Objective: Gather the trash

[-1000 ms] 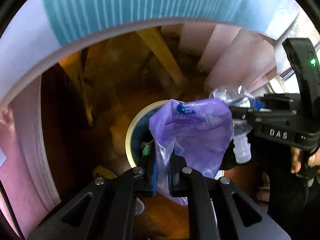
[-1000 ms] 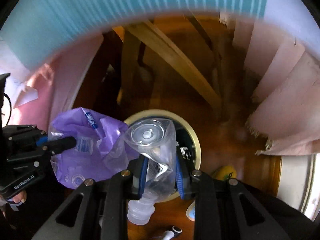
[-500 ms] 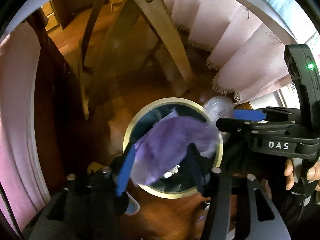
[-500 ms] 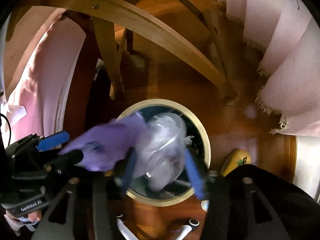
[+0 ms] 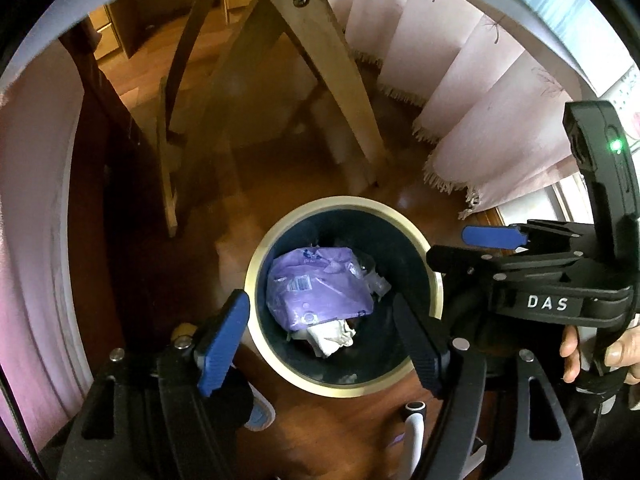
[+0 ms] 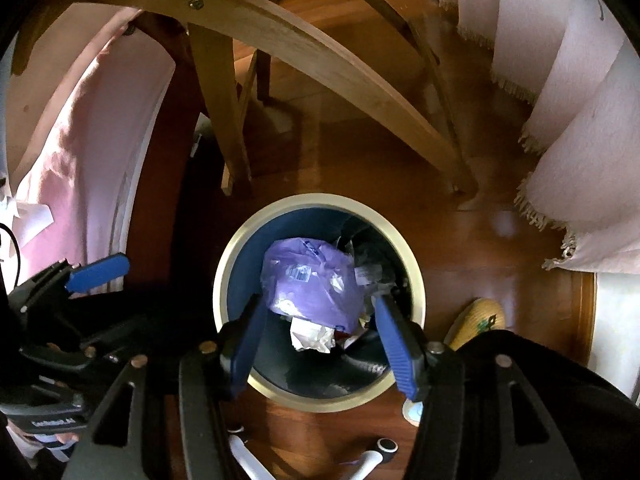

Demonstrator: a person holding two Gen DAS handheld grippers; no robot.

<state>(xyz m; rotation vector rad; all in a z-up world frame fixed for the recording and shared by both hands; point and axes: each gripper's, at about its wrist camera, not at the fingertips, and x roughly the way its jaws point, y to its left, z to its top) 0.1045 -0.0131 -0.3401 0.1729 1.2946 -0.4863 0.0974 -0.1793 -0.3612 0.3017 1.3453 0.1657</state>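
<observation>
Purple plastic bag (image 5: 320,288) inside round bin (image 5: 344,390), atop crumpled paper (image 5: 332,336). Left gripper (image 5: 324,340), right gripper (image 6: 320,344): jaws just opened wide, empty, poised above bin.

The bin (image 5: 437,294) has a cream rim and a dark navy inner wall. Inside it lies a purple wrapper (image 5: 320,288) with white print and a small barcode patch, and near it a crumpled white paper (image 5: 330,336). The left gripper (image 5: 320,340) and the right gripper (image 6: 320,336) are black with blue pads. The floor (image 5: 304,184) is glossy reddish-brown wood, the chair legs (image 5: 320,52) pale wood. On the right hangs a pale pink cloth (image 5: 480,120) with a cream fringe.
</observation>
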